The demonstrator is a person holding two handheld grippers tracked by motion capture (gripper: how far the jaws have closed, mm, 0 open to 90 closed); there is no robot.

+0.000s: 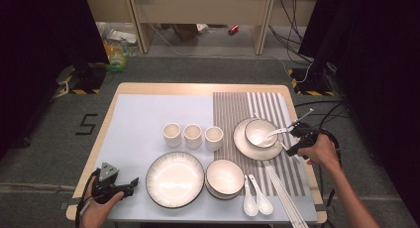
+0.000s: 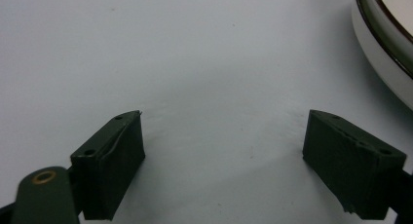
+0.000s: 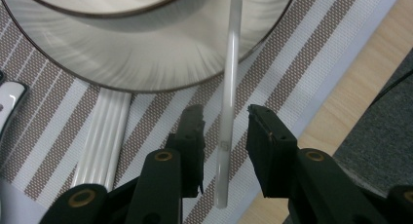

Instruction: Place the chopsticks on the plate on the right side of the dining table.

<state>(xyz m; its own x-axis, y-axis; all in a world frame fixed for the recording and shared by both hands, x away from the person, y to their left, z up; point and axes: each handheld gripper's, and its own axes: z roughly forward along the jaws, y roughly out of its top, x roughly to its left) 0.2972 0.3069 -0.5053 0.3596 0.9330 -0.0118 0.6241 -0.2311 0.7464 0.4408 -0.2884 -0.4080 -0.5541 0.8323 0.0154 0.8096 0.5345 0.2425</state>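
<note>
lying between the right gripper (image 3: 225,151)'s jaws is a pale chopstick (image 3: 227,112), running up from just below the jaw tips, across the striped placemat (image 3: 292,73) and over the rim of the saucer plate (image 3: 146,53) ahead of the jaws. the jaws stand apart on either side of it, with a gap visible on both sides, so they are released, not yet clamping the stick. in the high view the right gripper (image 1: 296,139) sits beside the saucer (image 1: 242,141) that carries a small bowl (image 1: 260,131) with a spoon in it.

the likely trouble: the stick is thin, smooth and round, and it sits closer to the left jaw than the right, so an off-centre close could roll it out sideways or pinch it near its end, letting the far end swing and knock the saucer rim or the bowl. its far part seems to rest on the saucer, so lifting at a slant may drag it across the rim. the bench (image 3: 350,102) edge lies just right of the jaws, so a stick that squirts free could roll off.

beyond that, the left gripper (image 2: 224,156) rests low over the bare grey mat (image 2: 170,48), jaws wide apart and empty, with a large plate (image 2: 389,68) off its right jaw.
</note>
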